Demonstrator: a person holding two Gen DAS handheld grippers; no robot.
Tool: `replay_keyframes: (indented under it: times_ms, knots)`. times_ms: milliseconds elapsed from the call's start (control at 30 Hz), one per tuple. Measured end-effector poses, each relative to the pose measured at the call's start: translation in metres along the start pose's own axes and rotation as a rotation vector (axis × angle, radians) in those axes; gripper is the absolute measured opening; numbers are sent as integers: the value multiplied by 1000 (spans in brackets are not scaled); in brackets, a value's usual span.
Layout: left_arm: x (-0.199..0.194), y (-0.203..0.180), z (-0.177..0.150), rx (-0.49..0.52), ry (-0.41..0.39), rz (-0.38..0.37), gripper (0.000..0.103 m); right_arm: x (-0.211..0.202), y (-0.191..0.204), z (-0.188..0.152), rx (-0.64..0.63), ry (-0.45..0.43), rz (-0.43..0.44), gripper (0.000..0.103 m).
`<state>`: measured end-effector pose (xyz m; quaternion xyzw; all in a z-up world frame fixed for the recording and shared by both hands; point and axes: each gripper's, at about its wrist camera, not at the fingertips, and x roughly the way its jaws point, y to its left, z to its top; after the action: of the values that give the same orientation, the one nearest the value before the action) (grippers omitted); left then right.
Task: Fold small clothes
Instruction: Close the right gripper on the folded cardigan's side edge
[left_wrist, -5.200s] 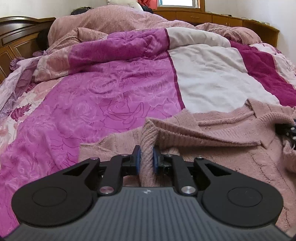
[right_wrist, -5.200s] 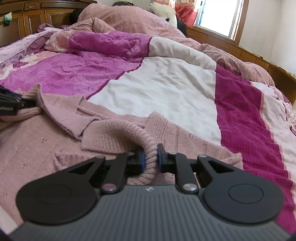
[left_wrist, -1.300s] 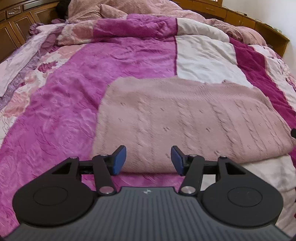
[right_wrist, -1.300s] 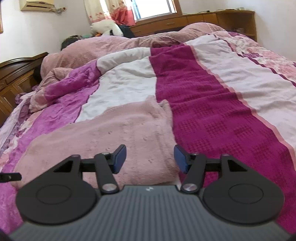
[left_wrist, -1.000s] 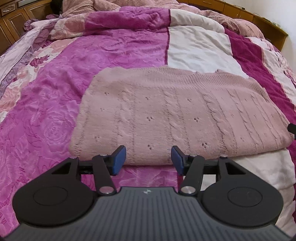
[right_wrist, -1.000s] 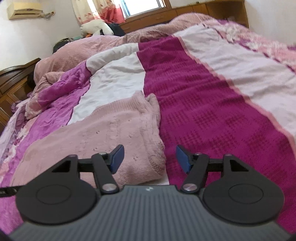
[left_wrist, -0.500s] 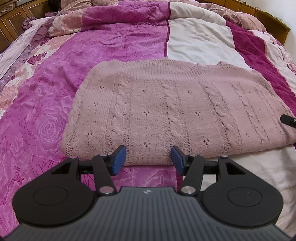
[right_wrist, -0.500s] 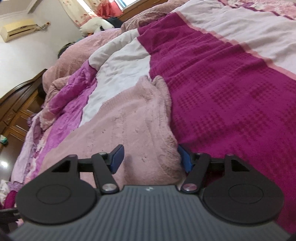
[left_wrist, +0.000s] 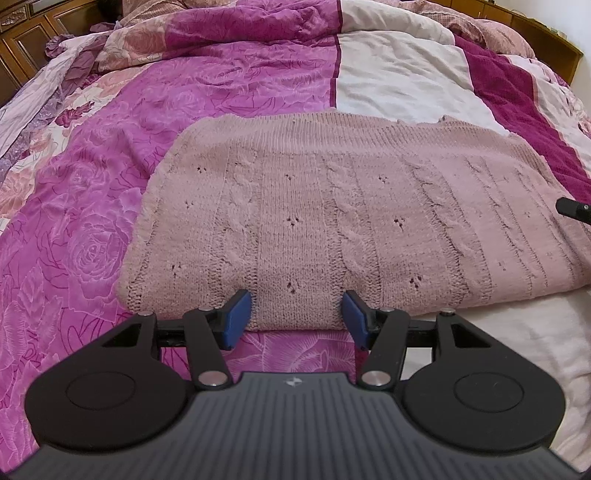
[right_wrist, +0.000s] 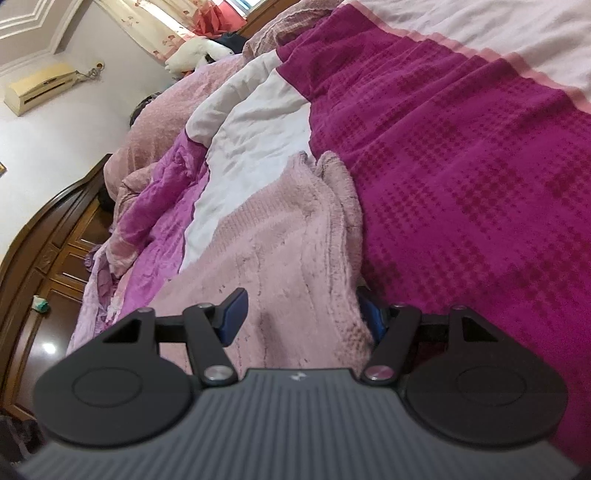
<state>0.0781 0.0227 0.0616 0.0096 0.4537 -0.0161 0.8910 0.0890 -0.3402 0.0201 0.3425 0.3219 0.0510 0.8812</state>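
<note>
the folded pink sweater (left_wrist: 332, 206) lies flat on the bed's quilt (left_wrist: 147, 110). left tongs (left_wrist: 297, 314) stand apart at its near edge (pads not pressing); right tongs (right_wrist: 303, 314) gape around its end, clamping nothing.

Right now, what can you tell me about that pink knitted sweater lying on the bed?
The pink sweater is a soft cable knit with small eyelet holes, folded into a wide flat rectangle on the magenta and white quilt. Its near edge sits between the open pads of the left hand-held gripper. The right hand-held gripper straddles its bunched right end, jaws apart; whether either touches it is unclear.
</note>
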Motion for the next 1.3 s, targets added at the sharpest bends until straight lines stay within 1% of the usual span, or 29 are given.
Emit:
replay_keyframes:
  times_ms: [167,200,233,267,300,400,500,567,633,767,867,900,933,1000,1200,1300]
  knots:
    - [1,0,-1,4,-1,1,63,4,5,0,-24,1,9,65]
    - [1,0,-1,4,-1,0,63,4,7,-1,-33,-1,11,58]
    - [1,0,-1,4,-1,-1,63,4,9,-1,-50,-4,3,46]
    - [1,1,0,3,-1,-2,63,3,10,-1,-69,-7,-5,40]
    - [1,1,0,2,0,-3,63,2,12,-1,-86,-10,-9,32]
    - [1,1,0,0,0,-4,63,-1,13,-1,-93,-14,-2,31]
    - [0,1,0,-2,-2,-7,63,3,13,0,-81,-9,-31,33]
    - [0,1,0,-2,-3,-9,63,7,11,-1,-66,-2,-49,40]
    - [-1,2,-1,-4,-3,-12,63,11,10,-4,-63,-2,-44,47]
    - [-1,4,-1,-9,-3,-17,63,14,12,-6,-89,-4,-46,49]
    - [-2,4,-1,-12,-3,-17,63,12,13,-5,-95,-3,-34,47]
    - [-2,4,-1,-10,-3,-18,63,11,13,-5,-93,-8,-28,37]
    - [-2,4,-1,-9,-5,-18,63,9,12,-5,-91,-13,-24,31]
    - [-4,4,-1,-6,-7,-19,63,5,13,-4,-80,-26,-11,28]
    - [-11,7,-1,-1,-20,-17,63,-2,26,-2,-69,-56,49,28]
    - [-16,11,0,-1,-33,-13,63,-3,38,0,-90,-67,59,27]
